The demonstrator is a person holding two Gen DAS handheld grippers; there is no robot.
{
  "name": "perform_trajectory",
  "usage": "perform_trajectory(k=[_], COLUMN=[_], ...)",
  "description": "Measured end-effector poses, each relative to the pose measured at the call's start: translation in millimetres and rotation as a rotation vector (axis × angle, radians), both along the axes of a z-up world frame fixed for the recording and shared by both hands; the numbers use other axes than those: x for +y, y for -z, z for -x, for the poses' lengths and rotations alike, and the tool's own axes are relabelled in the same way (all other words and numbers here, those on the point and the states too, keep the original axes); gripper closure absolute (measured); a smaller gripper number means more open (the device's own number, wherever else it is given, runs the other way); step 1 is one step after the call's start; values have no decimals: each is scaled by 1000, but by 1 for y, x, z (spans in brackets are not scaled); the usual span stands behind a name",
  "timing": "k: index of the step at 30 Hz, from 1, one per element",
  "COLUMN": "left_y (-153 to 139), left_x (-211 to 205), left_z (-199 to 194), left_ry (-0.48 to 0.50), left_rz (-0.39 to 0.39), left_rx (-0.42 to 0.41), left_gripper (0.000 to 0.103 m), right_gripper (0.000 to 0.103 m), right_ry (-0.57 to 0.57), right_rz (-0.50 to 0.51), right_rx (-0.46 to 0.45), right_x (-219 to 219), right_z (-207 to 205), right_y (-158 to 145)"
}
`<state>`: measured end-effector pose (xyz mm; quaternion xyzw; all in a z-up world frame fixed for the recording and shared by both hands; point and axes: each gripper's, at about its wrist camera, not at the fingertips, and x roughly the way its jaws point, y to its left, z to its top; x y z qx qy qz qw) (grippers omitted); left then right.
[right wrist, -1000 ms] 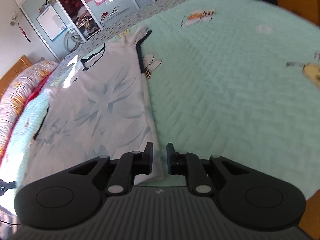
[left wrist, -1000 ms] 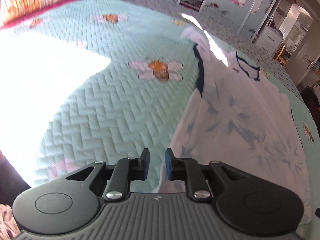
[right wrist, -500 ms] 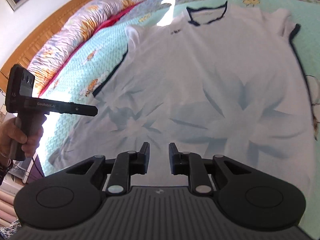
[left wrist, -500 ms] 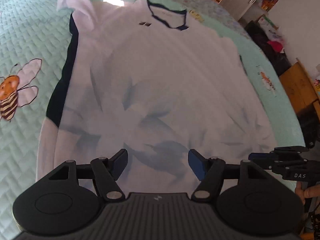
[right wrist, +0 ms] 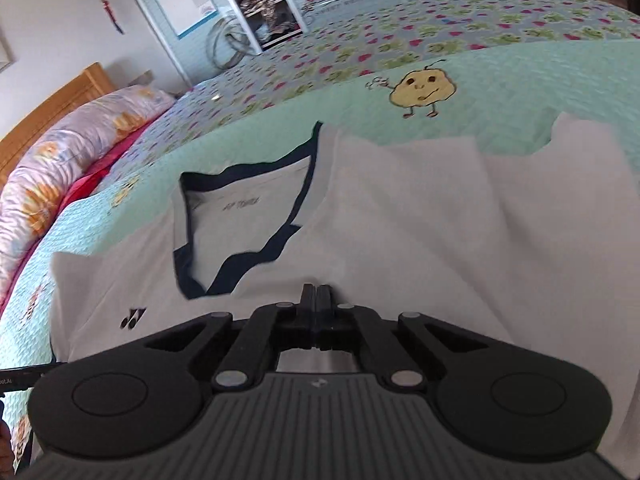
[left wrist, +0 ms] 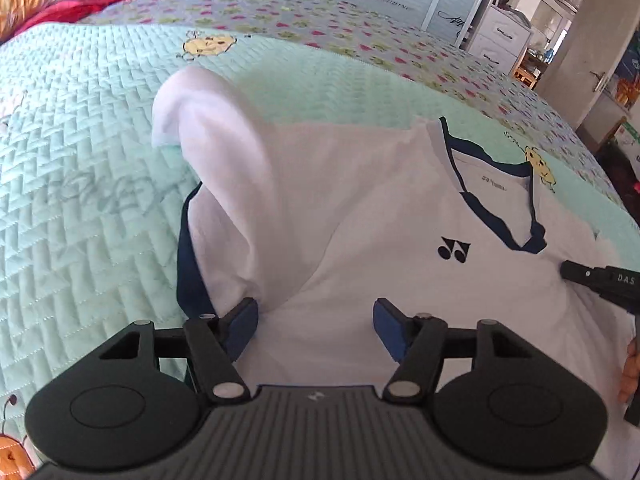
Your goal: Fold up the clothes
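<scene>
The shirt (left wrist: 360, 208) lies flat on the bed (left wrist: 80, 160), collar far. The left gripper (left wrist: 316, 320) hovers by the left sleeve (left wrist: 224, 152), jaws wide, closing slightly, empty. The right gripper (right wrist: 316, 300) is closed tight near the collar (right wrist: 240, 216), seemingly pinching fabric to fold.

A bed (left wrist: 100, 200) under a mint-green quilted cover is filling the near scene, with a frog-and-heart patterned sheet (right wrist: 460, 36) lying at its far side. A wooden headboard (right wrist: 52, 108) and floral pillows (right wrist: 52, 168) are sitting at left. Pale blue wardrobe doors (right wrist: 188, 0) are standing far back, daylight is washing in, and a white drawer unit (left wrist: 500, 40) is standing far right.
</scene>
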<state>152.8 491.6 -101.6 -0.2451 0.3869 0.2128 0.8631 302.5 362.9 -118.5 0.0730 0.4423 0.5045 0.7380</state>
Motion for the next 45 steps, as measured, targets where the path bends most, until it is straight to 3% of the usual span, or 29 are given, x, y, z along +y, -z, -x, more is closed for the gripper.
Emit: perform_trajectory(k=[1, 2, 4, 6, 7, 8, 10, 11, 14, 15, 16, 19, 21, 23, 24, 25, 26, 27, 29, 30, 31, 33, 35, 38, 39, 40, 42, 44, 45], left_y=[-7, -14, -17, -4, 5, 12, 11, 9, 4, 1, -2, -23, -23, -7, 3, 13, 12, 10, 0, -6, -12, -21, -22, -10, -3, 3, 8, 3, -3], left_x=[-2, -10, -25, -35, -38, -30, -3, 9, 42, 47, 51, 37, 16, -1, -2, -2, 6, 13, 24, 29, 30, 19, 7, -8, -4, 1, 15, 33, 36], left_z=[3, 5, 2, -12, -22, -33, -59, -72, -105, -106, -107, -80, -70, -74, -80, -86, -92, -99, -113, -115, -115, -111, -114, -124, -136, -146, -163, -175, -176], left_ry=[38, 134, 312, 409, 437, 434, 366, 320, 166, 131, 98, 126, 243, 342, 353, 361, 332, 300, 158, 126, 119, 163, 225, 309, 296, 278, 243, 144, 104], left_rz=[50, 129, 266, 299, 296, 314, 341, 302, 157, 165, 174, 241, 279, 297, 293, 288, 258, 224, 87, 101, 138, 149, 146, 161, 151, 130, 70, 96, 76], left_rx=[-10, -33, -40, 39, 85, 66, -4, -15, -34, -39, -45, -109, -127, -68, -42, -20, -50, -78, -41, -60, -96, -118, -98, -39, -20, -2, -37, -71, -73], left_gripper=[37, 36, 34, 34, 35, 38, 41, 51, 58, 65, 64, 51, 32, 30, 32, 36, 36, 43, 49, 50, 49, 44, 39, 39, 39, 39, 44, 47, 47], right_gripper=[98, 97, 93, 87, 93, 103, 103, 103, 103, 103, 99, 96, 89, 83, 89, 103, 103, 103, 103, 102, 94, 92, 88, 85, 86, 103, 103, 101, 95], right_ry=[11, -54, -280, -494, -559, -586, -507, -426, -136, -42, -18, -148, -283, -379, -420, -399, -364, -309, -189, -129, -69, 9, 42, 59, 62, 65, 136, 274, 304], right_rz=[-2, -10, 10, 111, 180, 202, 134, 88, -13, -29, -59, -125, -93, 16, 79, 76, 57, 25, -44, -79, -113, -161, -133, 36, 86, 137, 113, 114, 90], right_rx=[-20, 12, 159, 234, 215, 208, 280, 274, 172, 158, 165, 260, 353, 361, 347, 360, 380, 364, 315, 290, 265, 202, 153, 131, 133, 137, 82, -81, -96], right_x=[3, 3, 4, 10, 17, 27, 52, 65, 93, 97, 99, 84, 59, 45, 40, 40, 41, 42, 45, 46, 47, 39, 13, 12, 13, 14, 20, 18, 14], right_z=[-2, 9, 44, 71, 76, 69, 24, -4, -65, -73, -73, -38, -14, 4, 10, -1, -15, -26, -46, -56, -66, -70, -63, -93, -112, -132, -160, -171, -172], right_y=[-5, -9, -9, 1, 9, 17, 28, 29, 23, 21, 17, 8, 8, 15, 20, 25, 31, 28, 18, 12, 7, -7, -21, -18, -7, 6, 9, 0, -2])
